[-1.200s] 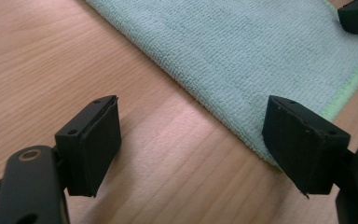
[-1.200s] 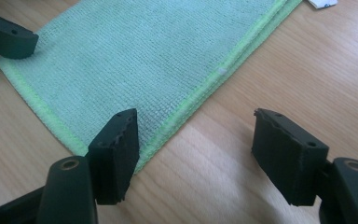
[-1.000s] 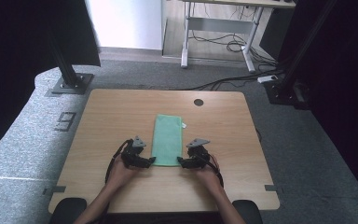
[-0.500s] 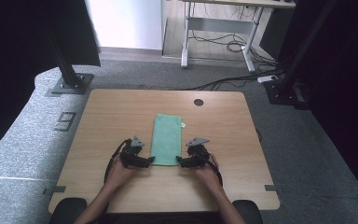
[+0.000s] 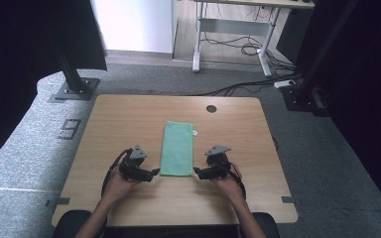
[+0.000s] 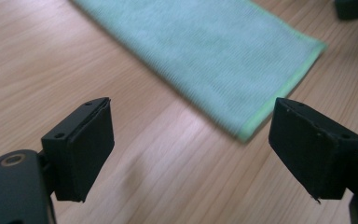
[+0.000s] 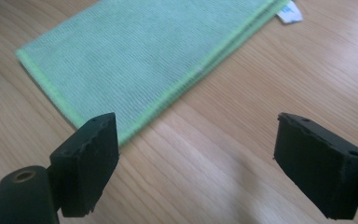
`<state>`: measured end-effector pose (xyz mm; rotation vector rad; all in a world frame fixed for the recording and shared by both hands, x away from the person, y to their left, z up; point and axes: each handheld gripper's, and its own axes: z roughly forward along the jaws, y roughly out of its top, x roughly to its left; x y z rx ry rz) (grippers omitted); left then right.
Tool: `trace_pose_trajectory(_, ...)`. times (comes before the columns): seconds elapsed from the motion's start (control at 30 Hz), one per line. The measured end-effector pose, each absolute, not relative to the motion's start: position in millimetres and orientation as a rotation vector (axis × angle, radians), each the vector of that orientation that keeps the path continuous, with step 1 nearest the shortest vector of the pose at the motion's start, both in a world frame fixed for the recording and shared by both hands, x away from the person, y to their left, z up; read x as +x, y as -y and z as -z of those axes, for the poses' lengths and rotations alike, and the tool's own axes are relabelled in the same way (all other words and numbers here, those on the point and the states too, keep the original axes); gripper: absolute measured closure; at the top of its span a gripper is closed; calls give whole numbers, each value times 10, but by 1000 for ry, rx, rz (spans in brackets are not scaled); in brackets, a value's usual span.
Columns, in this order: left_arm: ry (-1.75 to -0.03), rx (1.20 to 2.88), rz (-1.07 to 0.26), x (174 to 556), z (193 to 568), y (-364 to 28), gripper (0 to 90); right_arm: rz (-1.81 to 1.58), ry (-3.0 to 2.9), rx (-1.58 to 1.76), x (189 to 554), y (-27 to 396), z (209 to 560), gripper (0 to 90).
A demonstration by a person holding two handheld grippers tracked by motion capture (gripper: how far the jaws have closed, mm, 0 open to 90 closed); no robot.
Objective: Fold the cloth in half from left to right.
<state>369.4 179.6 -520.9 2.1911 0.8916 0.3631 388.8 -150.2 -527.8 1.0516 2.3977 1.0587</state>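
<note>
On the wooden worktop (image 5: 129, 119), seen from the high view, a folded green cloth (image 5: 177, 148) lies flat near the middle, its long side running away from the person and its near end lying between the two claws. The left claw (image 5: 155, 172) sits just beside the cloth's near left corner and the right claw (image 5: 196, 171) just beside its near right corner, each held in a hand that comes in from the bottom edge; a round hole (image 5: 211, 108) shows in the worktop farther back. In the left gripper view, the left claw (image 6: 191, 144) stands wide open, its jaws having just been opening, with bare wood between them and the cloth (image 6: 205, 51) lying flat just beyond, its light-green hemmed corner close to the jaw on the right of that view. In the right gripper view, the right claw (image 7: 198, 154) is likewise spread wide, its jaws having just been opening, with nothing between them; the cloth (image 7: 135, 51) lies ahead with its corner near the jaw on the left of that view, and a small white label (image 7: 290, 13) pokes out from its far edge.
</note>
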Motion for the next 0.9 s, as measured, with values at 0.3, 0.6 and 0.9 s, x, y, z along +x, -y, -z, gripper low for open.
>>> trace_pose_trajectory(0.3, -955, 2186, -357, 3696, 5338, -1955, 119, -1021, -2391, 1118, 3853, 1735, 5332, 21)
trace_pose_trajectory(0.6, -984, 2221, -368, 3745, 5453, -1974, 51, -987, -2388, 1128, 3877, 1812, 5500, 0)
trace_pose_trajectory(0.9, -993, 2242, -362, 3768, 5491, -1945, 3, -1003, -2374, 1127, 3892, 1819, 5563, 0)
